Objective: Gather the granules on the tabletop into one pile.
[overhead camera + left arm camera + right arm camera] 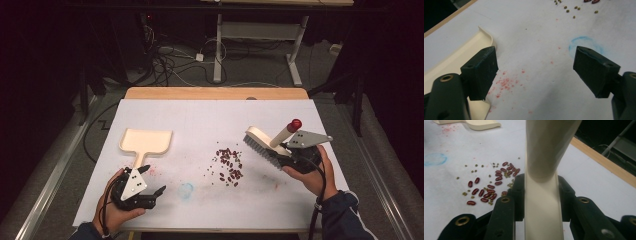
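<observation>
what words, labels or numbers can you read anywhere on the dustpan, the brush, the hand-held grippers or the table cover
None: no readable text on anything.
Dustpan: plain cream, no label.
Brush: plain cream with a red cap, no print.
Left hand-held gripper and right hand-held gripper: black jaws and grey plates with holes, no markings.
Table cover: a blue ring stain and red smudges, not writing.

The dustpan (146, 141) and the brush (264, 142) look like smooth, matt cream plastic, the brush's bristles (256, 146) grey and coarse, the red beans (487, 191) glossy, the table (210, 115) covered in matt white paper with a bare wooden edge.
</observation>
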The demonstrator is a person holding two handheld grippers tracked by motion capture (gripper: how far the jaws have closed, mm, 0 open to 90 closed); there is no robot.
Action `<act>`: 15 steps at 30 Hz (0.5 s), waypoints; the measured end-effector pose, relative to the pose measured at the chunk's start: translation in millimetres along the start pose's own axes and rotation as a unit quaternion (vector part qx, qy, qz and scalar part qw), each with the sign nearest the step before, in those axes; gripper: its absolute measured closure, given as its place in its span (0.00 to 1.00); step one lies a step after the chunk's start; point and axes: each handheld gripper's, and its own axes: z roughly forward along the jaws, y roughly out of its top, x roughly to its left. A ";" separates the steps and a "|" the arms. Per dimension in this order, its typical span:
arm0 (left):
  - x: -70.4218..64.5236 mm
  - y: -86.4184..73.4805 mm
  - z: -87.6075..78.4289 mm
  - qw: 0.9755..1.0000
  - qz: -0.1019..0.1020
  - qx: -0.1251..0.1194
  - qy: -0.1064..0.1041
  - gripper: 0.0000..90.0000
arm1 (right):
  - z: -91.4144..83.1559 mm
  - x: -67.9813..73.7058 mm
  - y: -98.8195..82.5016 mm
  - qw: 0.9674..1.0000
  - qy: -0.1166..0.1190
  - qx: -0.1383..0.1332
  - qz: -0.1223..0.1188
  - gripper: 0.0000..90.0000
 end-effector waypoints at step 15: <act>-0.2 -1.6 2.9 1.000 -0.007 0.004 -0.013 0.21 | 26.9 -9.6 0.9 0.997 -0.066 0.033 -0.011 0.75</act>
